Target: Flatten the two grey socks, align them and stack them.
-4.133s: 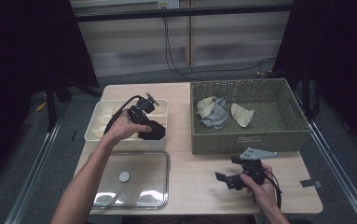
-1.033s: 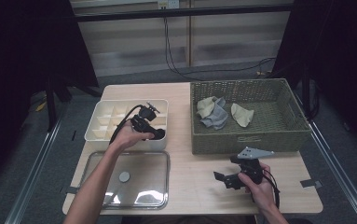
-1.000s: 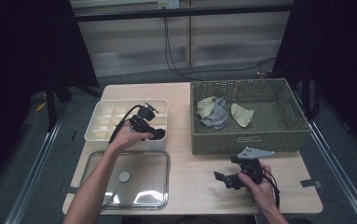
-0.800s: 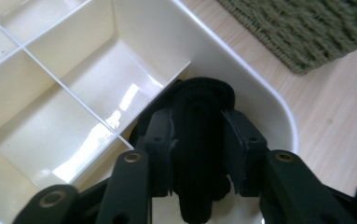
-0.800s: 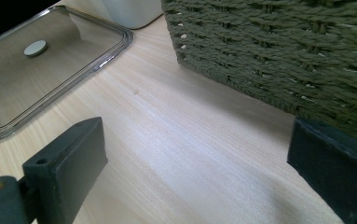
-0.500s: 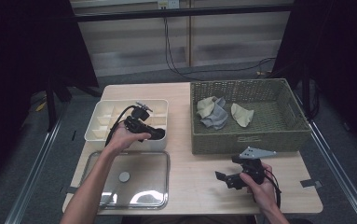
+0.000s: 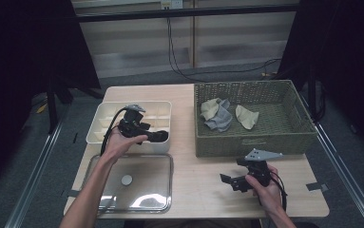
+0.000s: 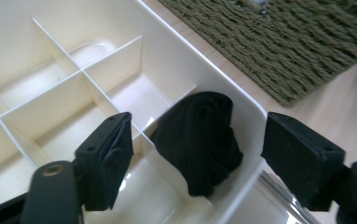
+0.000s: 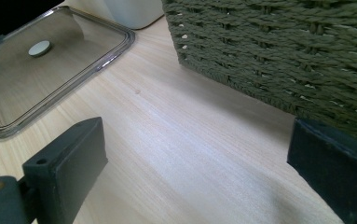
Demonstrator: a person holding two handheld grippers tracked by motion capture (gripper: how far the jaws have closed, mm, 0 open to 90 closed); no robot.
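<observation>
Sorting step, judging by the layout: rolled black sock [image 8: 199, 140] tucked in a corner compartment of the white divided box [image 8: 50, 42], lower middle of the left gripper view, left gripper [image 8: 197, 140] fingers released and spread around it, apparently not touching. Right gripper [image 7: 239, 180] idle at lower right over the tabletop [image 9: 181, 154], fingers likewise released, empty. Next, probably: reach to the wicker basket [image 7: 265, 137] for another of the socks [image 7: 217, 114], upper right.

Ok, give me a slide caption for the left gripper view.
Open left gripper above a rolled black sock in a corner compartment of the divided white box.
</observation>
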